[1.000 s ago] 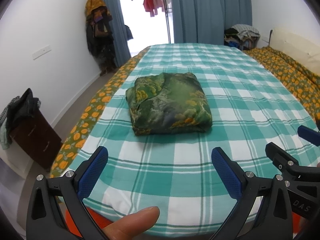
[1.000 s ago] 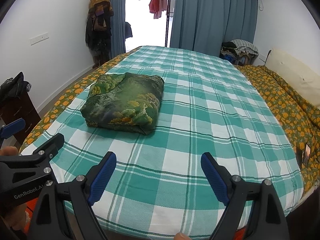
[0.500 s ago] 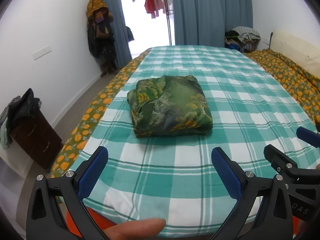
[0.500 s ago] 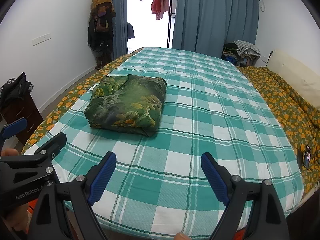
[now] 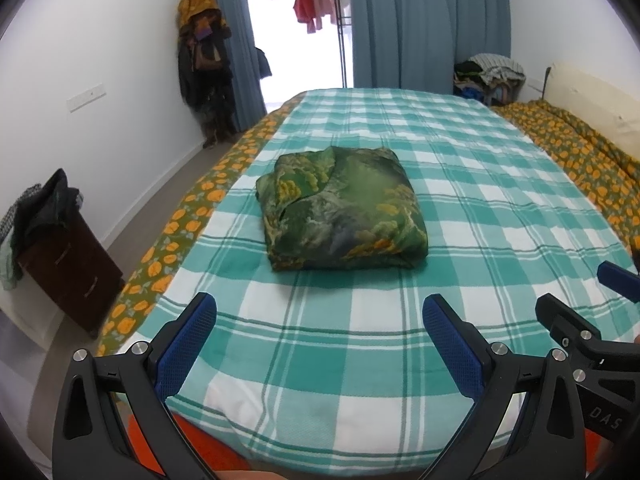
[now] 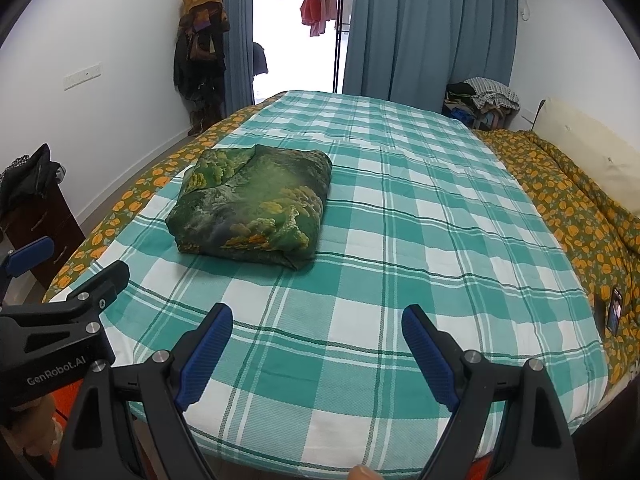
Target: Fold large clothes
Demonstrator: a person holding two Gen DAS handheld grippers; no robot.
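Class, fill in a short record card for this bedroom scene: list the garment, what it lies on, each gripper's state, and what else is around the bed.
garment: green patterned bundle, folded into a compact square
surface: checked bedspread over an orange-flowered quilt
left gripper: open, empty, above the near edge of the bed, apart from the bundle
right gripper: open, empty, also short of the bundle
surroundings: blue curtains, coats hung in the corner, dark cabinet

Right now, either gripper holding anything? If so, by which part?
Nothing is held. The left gripper and the right gripper are both open over the near edge of the bed, short of the folded green garment, which lies untouched.
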